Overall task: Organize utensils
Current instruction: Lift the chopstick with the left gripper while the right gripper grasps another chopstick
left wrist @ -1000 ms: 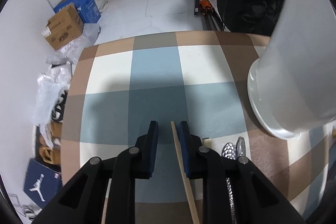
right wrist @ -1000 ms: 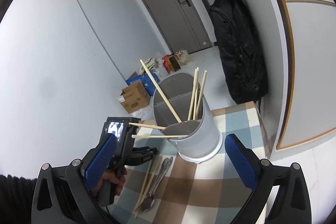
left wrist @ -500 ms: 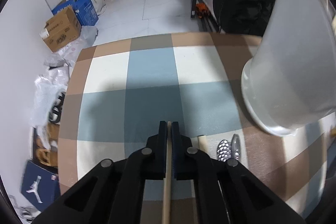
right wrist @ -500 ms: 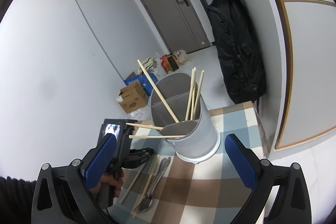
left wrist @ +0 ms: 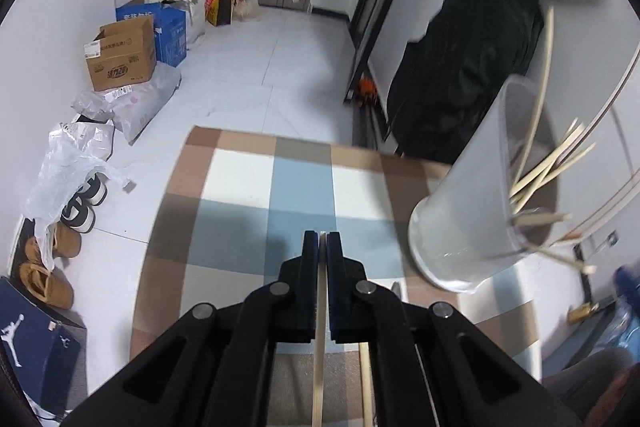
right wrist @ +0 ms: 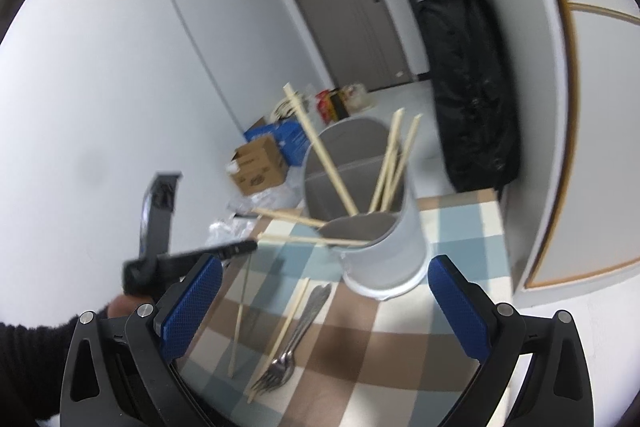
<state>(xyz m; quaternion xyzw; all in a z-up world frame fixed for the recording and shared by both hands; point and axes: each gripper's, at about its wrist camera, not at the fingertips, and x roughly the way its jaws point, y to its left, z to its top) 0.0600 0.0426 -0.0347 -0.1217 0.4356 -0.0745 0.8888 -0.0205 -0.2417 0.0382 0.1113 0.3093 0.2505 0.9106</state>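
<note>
My left gripper [left wrist: 322, 241] is shut on a wooden chopstick [left wrist: 319, 359] and holds it lifted above the checked tablecloth [left wrist: 260, 211]; it also shows in the right wrist view [right wrist: 240, 248] with the chopstick [right wrist: 240, 315] hanging down. The grey utensil holder [left wrist: 468, 211] stands to its right with several chopsticks [left wrist: 536, 167] inside. In the right wrist view the holder [right wrist: 384, 247] sits ahead of my open, empty right gripper [right wrist: 324, 303]. Another chopstick [right wrist: 286, 323] and a fork [right wrist: 288, 351] lie on the cloth.
Beyond the table's far edge, cardboard boxes [left wrist: 120, 57], plastic bags [left wrist: 68, 163] and shoes [left wrist: 48, 267] lie on the floor at the left. A black bag [left wrist: 468, 75] hangs by the wall at the right.
My left gripper shut on the chopstick, then lifted it off the cloth and tilted upward. The right wrist view shifted closer to the holder.
</note>
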